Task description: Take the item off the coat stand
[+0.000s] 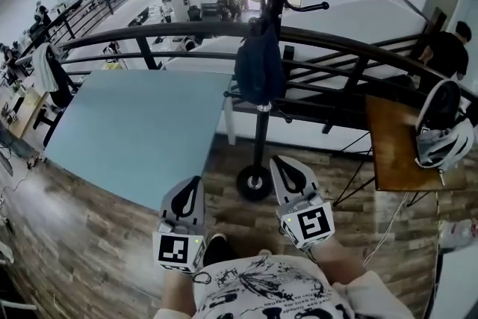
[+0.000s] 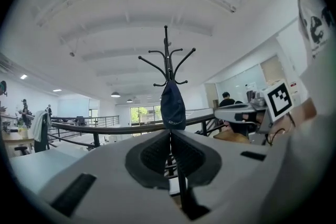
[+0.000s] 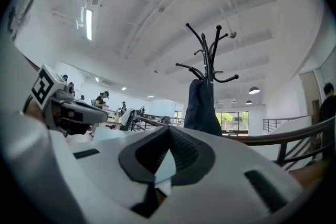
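the coat stand rises in the middle of the head view, its round base on the wooden floor just beyond the two grippers. the item, a dark blue piece of cloth, hangs from a hook high on the stand and lies against the pole. it is in front of the black railing that runs left to right behind the stand.

the left gripper is near the person's body, left of the base, pointing far. in the left gripper view its dark pads are pressed together with nothing between them. the item hangs straight ahead under the hooks of the coat stand, well apart from the tips.

the right gripper is just right of the base and a little farther out than the left one. its jaws are pressed together too and grip nothing. in the right gripper view the item hangs a little right of the jaw line on the coat stand, not touched by the pads.

a light blue table fills the left of the scene. a wooden desk on the right carries a white helmet. a person in dark clothes is at the far right beyond the railing.
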Available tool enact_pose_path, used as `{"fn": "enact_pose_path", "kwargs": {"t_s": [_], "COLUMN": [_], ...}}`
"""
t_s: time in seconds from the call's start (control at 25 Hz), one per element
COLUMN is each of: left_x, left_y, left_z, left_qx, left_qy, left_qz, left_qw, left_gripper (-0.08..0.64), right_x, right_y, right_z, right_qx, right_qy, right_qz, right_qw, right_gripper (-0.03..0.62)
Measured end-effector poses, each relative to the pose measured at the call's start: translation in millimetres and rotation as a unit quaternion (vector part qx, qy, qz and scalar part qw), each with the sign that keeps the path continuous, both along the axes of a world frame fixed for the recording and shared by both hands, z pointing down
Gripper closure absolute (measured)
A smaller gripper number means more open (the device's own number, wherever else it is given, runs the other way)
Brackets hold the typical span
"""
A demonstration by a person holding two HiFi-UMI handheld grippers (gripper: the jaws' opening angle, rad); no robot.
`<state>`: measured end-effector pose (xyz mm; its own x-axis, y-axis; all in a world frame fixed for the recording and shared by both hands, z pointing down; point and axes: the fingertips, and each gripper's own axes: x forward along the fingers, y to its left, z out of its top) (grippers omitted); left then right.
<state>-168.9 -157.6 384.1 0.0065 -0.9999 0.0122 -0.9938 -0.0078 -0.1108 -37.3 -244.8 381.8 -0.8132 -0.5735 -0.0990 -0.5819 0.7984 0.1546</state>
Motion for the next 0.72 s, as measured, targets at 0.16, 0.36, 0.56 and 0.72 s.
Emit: {"fn": "enact_pose_path", "kwargs": {"t_s": [0.16, 0.36, 0.56, 0.72], "left_x": [-20.8, -54.0, -75.7, -89.2], "left_y": [-32.8, -64.5, -88.3, -105.6], "left_z": [0.2, -3.4, -3.0, -4.7], "left_qx": [0.004, -0.007, -0.008, 0.010], "left_qy": [-0.010, -0.005, -0.001, -0.006], "left_qz": [0.044, 0.091, 0.118, 0.130], "left_qw": [0.9990, 0.9958, 0.9930, 0.9914], "left_gripper": [0.555, 0.555, 0.555, 0.555], "right_x": [-23.0, -47.2, -58.7, -70.5], "right_y": [-25.4, -57.4, -89.2, -121.0], "right_z": [0.3, -19.6, -46.1, -57.8], "right_qx": [-0.001, 0.009, 0.026, 0.040], "right_qy": [0.002, -0.014, -0.024, -0.015], "right_qz": [0.036, 0.103, 0.147, 0.174], "right_qw": [0.999, 0.995, 0.988, 0.984], "right_gripper": [0.598, 0.597, 0.485, 0.373]}}
